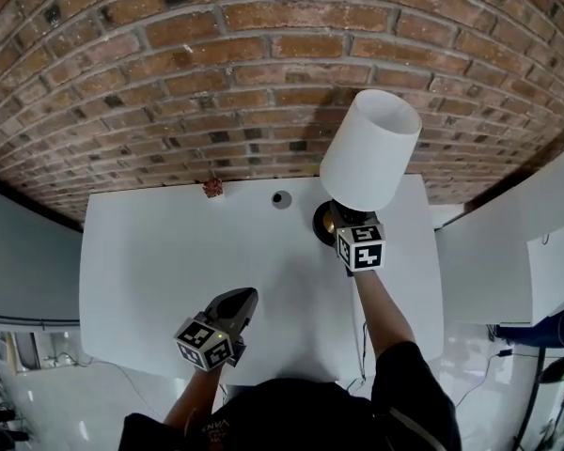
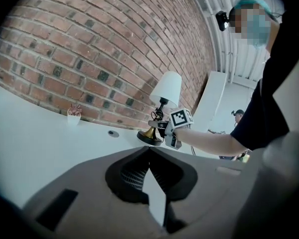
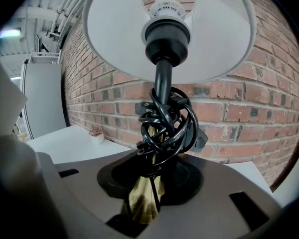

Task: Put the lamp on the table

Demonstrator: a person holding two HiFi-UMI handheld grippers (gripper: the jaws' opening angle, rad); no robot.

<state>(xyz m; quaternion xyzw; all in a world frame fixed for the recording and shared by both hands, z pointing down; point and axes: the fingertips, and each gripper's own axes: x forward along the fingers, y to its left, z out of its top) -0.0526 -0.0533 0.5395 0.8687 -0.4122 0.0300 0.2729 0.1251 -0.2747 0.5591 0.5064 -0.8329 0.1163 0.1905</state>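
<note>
The lamp (image 1: 369,148) is pinched upright at its brass stem (image 3: 142,203) by the right hand-held gripper (image 1: 350,222), its base (image 2: 148,136) set on the white surface (image 1: 150,252) near the brick wall (image 1: 263,64), while the left hand-held gripper (image 1: 240,299) is seen pressed together, empty.

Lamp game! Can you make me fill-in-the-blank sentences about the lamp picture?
The lamp has a ____ shade.
The right gripper has its fingers shut on the ____.
The left gripper holds ____.
The wall behind the table is made of ____.
Missing words: white, lamp, nothing, brick.
</note>
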